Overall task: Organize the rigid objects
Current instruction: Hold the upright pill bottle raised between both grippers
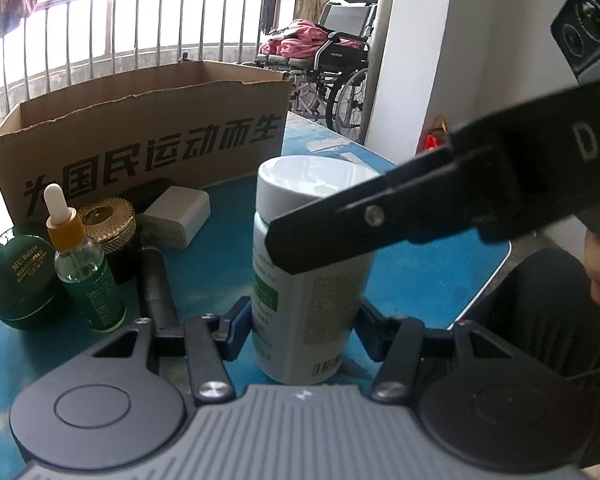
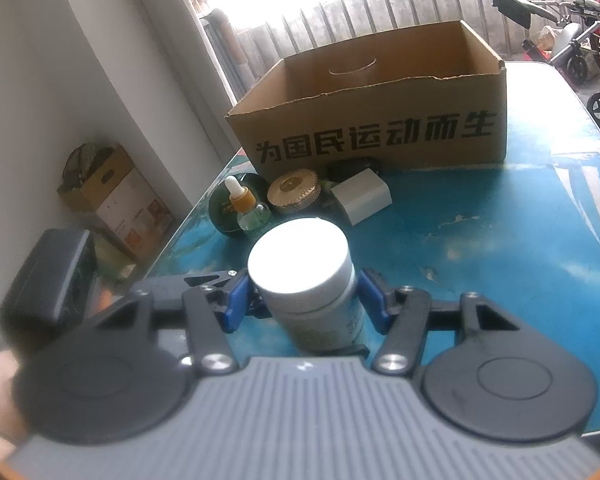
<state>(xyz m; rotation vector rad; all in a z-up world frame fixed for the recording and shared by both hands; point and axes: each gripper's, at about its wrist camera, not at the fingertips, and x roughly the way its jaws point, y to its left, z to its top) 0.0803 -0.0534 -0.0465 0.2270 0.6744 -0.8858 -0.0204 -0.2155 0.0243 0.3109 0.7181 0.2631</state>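
Observation:
A white pill bottle (image 1: 312,280) with a white cap and a green label stands upright on the blue table (image 1: 420,280); in the right wrist view the pill bottle (image 2: 300,264) shows from above. My left gripper (image 1: 304,330) is shut on its lower body, blue pads against both sides. My right gripper (image 2: 306,300) is shut on it just under the cap, and one of its fingers (image 1: 340,232) crosses the bottle's front in the left wrist view. An open cardboard box (image 2: 380,120) stands behind, and nothing shows inside it.
In front of the box stand a dropper bottle (image 1: 80,264), a dark green egg-shaped case (image 1: 16,280), a gold-lidded jar (image 1: 108,220), a white block (image 1: 180,216) and a black cylinder (image 1: 156,280). A wheelchair (image 1: 336,64) and a railing lie beyond the table.

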